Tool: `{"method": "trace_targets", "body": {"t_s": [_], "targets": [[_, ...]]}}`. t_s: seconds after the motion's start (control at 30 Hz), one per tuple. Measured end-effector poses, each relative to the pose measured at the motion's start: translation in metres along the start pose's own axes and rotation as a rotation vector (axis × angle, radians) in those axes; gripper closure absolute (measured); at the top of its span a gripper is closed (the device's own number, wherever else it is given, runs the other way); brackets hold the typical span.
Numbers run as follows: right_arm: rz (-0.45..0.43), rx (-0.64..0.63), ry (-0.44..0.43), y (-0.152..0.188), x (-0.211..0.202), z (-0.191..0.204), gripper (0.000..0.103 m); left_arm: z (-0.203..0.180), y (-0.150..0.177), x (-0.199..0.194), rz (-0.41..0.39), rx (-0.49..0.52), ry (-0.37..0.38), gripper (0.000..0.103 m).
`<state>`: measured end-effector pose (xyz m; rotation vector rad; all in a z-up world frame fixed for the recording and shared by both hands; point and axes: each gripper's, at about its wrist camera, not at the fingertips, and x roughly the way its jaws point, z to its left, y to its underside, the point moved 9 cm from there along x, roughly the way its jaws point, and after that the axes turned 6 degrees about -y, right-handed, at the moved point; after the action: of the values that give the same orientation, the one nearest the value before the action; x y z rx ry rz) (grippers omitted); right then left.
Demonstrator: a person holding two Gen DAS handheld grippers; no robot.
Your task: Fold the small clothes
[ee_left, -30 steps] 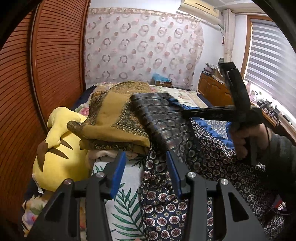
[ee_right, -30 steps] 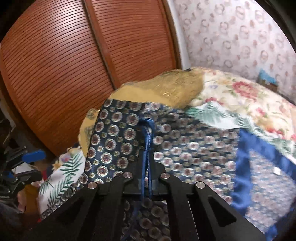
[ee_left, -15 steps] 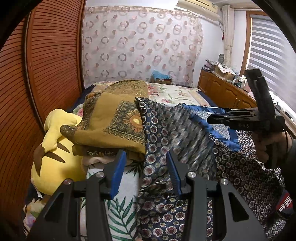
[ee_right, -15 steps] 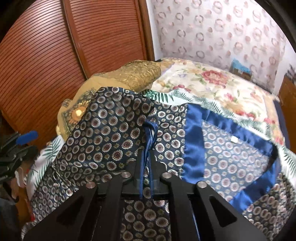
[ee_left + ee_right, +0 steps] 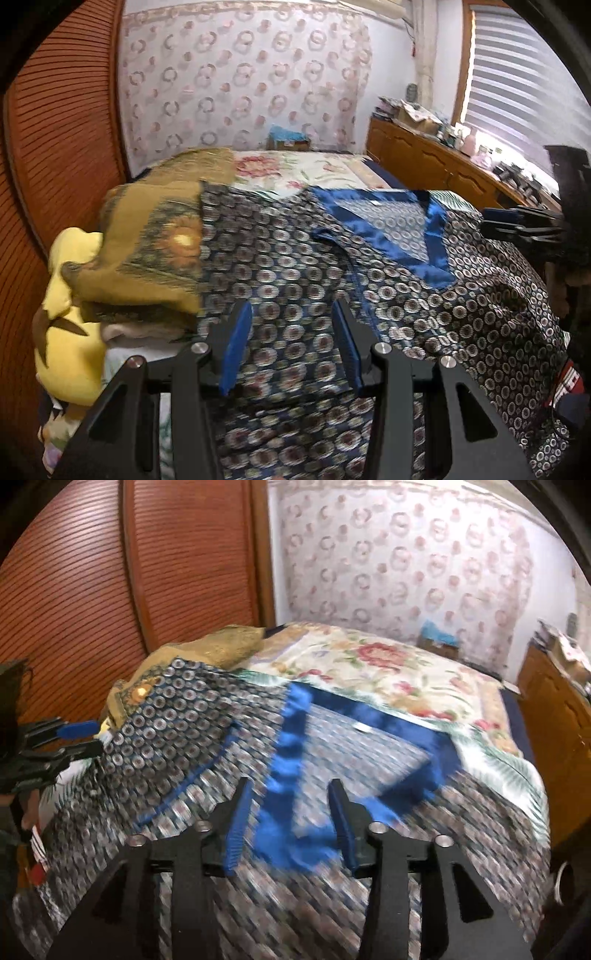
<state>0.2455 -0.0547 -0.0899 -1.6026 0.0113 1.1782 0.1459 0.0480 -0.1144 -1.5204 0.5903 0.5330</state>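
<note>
Item, far left: yellow plush toy (image 5: 70,354) at the bed's (image 5: 314,170) near corner, not part of the task. Next: ochre patterned cloths (image 5: 147,254), apparently already folded and stacked, resting partly on the plush; judged done, though blur makes the count of pieces uncertain. Centre: left hand-held gripper (image 5: 291,341), blue-padded fingers (image 5: 236,343) apart, nothing between them, poised over the near hem of the garment. Centre to right: navy medallion-print garment (image 5: 369,295) with blue satin neckline trim (image 5: 432,236), lying spread on the bed, its left sleeve or edge draped up against the ochre stack, wrinkles along the right side; no fold appears made in it. Right: right hand-held gripper (image 5: 291,825), fingers parted and empty, hanging above the trim; seen from the left camera it sits at the garment's far right edge (image 5: 517,225). Status: laying-out seems complete; smoothing, both side folds and the final halving remain, then transfer to the stack.
</note>
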Motion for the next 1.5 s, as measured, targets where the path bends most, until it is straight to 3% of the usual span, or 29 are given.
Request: {"method": "trace_targets", "body": {"t_s": [0.03, 0.23, 0.4, 0.63, 0.83, 1.1, 1.3, 1.37, 1.5], "targets": [[-0.006, 0.009, 0.028, 0.008, -0.011, -0.011, 0.046, -0.006, 0.000, 0.004, 0.008, 0.008, 0.010, 0.059], [-0.026, 0.118, 0.178, 0.058, -0.068, -0.077, 0.046, -0.037, 0.002, 0.022, 0.051, 0.044, 0.064, 0.059], [-0.015, 0.241, 0.266, 0.108, -0.104, -0.130, 0.046, -0.051, 0.010, 0.034, 0.103, 0.081, 0.068, 0.059], [0.022, 0.353, 0.345, 0.163, -0.133, -0.172, 0.046, -0.062, 0.013, 0.047, 0.135, 0.112, 0.063, 0.059], [0.032, 0.423, 0.359, 0.196, -0.151, -0.190, 0.046, -0.065, 0.014, 0.054, 0.145, 0.124, 0.051, 0.059], [0.055, 0.468, 0.293, 0.219, -0.157, -0.186, 0.050, -0.071, 0.022, 0.063, 0.160, 0.145, 0.032, 0.056], [0.049, 0.468, 0.294, 0.226, -0.165, -0.180, 0.062, -0.073, 0.023, 0.064, 0.162, 0.163, 0.040, 0.049], [0.049, 0.452, 0.319, 0.227, -0.169, -0.180, 0.076, -0.074, 0.022, 0.065, 0.163, 0.162, 0.043, 0.048], [0.057, 0.403, 0.377, 0.227, -0.175, -0.181, 0.092, -0.075, 0.022, 0.065, 0.163, 0.165, 0.042, 0.048]]}}
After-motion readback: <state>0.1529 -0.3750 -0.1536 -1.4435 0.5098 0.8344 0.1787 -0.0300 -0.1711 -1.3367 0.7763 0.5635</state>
